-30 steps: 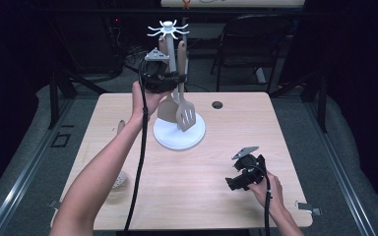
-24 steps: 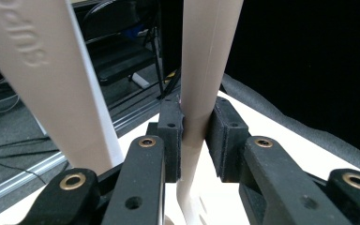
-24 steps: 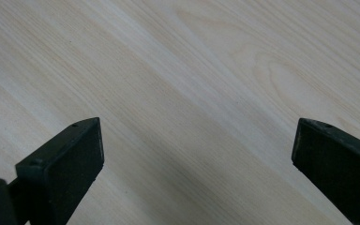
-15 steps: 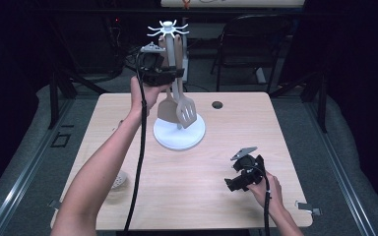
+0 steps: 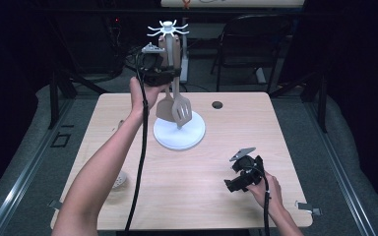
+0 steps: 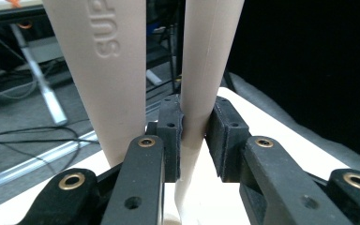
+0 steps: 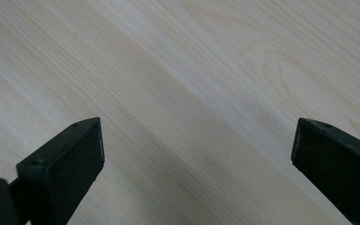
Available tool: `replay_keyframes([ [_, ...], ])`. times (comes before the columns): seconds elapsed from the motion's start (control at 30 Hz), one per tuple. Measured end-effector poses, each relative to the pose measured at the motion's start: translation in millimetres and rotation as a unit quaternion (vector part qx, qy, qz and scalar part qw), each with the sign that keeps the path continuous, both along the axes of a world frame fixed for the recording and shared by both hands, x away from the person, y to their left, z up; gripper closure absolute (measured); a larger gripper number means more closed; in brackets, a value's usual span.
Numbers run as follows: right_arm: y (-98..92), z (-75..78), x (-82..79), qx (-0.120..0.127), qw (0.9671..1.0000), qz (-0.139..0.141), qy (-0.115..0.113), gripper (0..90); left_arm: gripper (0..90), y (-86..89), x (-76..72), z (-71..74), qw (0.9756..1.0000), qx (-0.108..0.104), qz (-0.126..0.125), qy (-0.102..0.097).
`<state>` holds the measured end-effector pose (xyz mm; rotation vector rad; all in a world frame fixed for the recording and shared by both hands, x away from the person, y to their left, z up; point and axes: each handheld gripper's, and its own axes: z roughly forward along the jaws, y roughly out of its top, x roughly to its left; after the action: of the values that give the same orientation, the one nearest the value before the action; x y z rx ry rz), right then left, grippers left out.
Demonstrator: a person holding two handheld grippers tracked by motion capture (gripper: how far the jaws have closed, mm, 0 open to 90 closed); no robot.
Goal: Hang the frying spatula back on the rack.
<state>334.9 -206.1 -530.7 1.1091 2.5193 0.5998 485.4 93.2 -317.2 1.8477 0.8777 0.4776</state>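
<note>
Left gripper (image 5: 165, 73) raised above the far edge of the table (image 5: 128, 113), clamped on the handle of a beige slotted turner (image 5: 181, 109) hanging from the white utensil stand (image 5: 179, 132). Pads pressed on that handle from both sides in the left gripper view (image 6: 194, 136), with a second beige handle, a plain spatula (image 6: 108, 70) stamped with raised letters, just beside it at the left. Right gripper (image 5: 241, 179) low near the near right corner of the table, spread wide, nothing between its jaws; in its own view (image 7: 197, 164) bare pale wood grain under the two black tips.

By size: table first, light wood, a dark round hole (image 5: 217, 104) near its far edge; then the stand, round white base near the middle of the far half, pole rising to a crown of hooks (image 5: 167, 29); then the two utensils hanging side by side, blades down, just above the base; last, a small perforated disc (image 5: 119, 181) near the near left corner.

Seen from above alone: stand, hooks, blades, both forearms. Seen from the left gripper alone: the pinch itself and the lettering, cut off at the top edge, unreadable in full. Handle tops and their hooks hidden behind the hand and gripper body in the high view; which hook carries which utensil not clear.
</note>
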Motion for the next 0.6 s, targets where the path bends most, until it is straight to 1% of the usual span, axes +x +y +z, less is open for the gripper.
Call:
replay_keyframes([
  [0.03,0.0,0.0,0.0,0.0,1.0,0.0,0.0,2.6,75.8,-1.6,-0.1,-0.1,1.0,0.003,0.006,-0.003],
  [0.07,0.7,-0.4,-0.2,-0.001,1.0,0.001,0.001,2.6,75.7,-1.9,0.4,-0.4,0.9999,0.002,0.01,-0.001],
  [0.17,1.2,-0.2,-0.4,-0.001,1.0,0.004,0.003,2.6,75.0,-2.0,0.0,-1.3,0.9999,-0.002,0.013,-0.001],
  [0.23,1.0,0.3,-0.4,-0.004,1.0,0.005,0.003,2.6,74.2,-2.6,-2.4,-1.6,0.9999,0.003,0.011,-0.002],
  [0.27,1.0,0.1,-0.6,-0.003,1.0,0.004,0.001,2.8,72.3,-2.9,-4.3,-1.9,0.9999,0.006,0.01,-0.003],
  [0.3,1.7,-2.6,-1.3,0.013,0.9999,-0.005,-0.005,2.9,70.1,-3.1,-6.6,-1.7,0.9998,0.015,0.009,-0.005],
  [0.33,0.6,-0.4,-0.4,-0.004,1.0,0.005,0.005,2.9,67.1,-3.7,-8.9,-2.1,0.9997,0.019,0.012,-0.007],
  [0.43,0.8,-0.1,-0.2,-0.013,0.9999,0.008,0.008,2.9,59.8,-4.2,-16.3,-2.8,0.9996,0.027,0.01,-0.008],
  [0.47,1.4,-0.9,-0.4,-0.009,0.9999,0.008,0.009,2.9,57.4,-4.2,-19.0,-2.7,0.9993,0.035,0.01,-0.011],
  [0.5,1.8,-0.4,-0.4,-0.008,0.9998,0.01,0.012,2.9,56.3,-3.9,-21.6,-2.7,0.9991,0.039,0.007,-0.014],
  [0.53,1.9,-0.4,-0.4,-0.015,0.9998,0.011,0.01,2.9,54.7,-3.0,-23.5,-3.1,0.9991,0.04,0.003,-0.016],
  [0.57,2.0,-0.5,-0.5,-0.014,0.9998,0.011,0.01,2.9,54.3,-2.5,-24.8,-3.7,0.9991,0.038,0.0,-0.017],
  [0.6,2.1,-0.4,-0.6,-0.015,0.9998,0.011,0.01,2.9,54.3,-1.2,-26.7,-4.5,0.999,0.041,-0.004,-0.016],
])
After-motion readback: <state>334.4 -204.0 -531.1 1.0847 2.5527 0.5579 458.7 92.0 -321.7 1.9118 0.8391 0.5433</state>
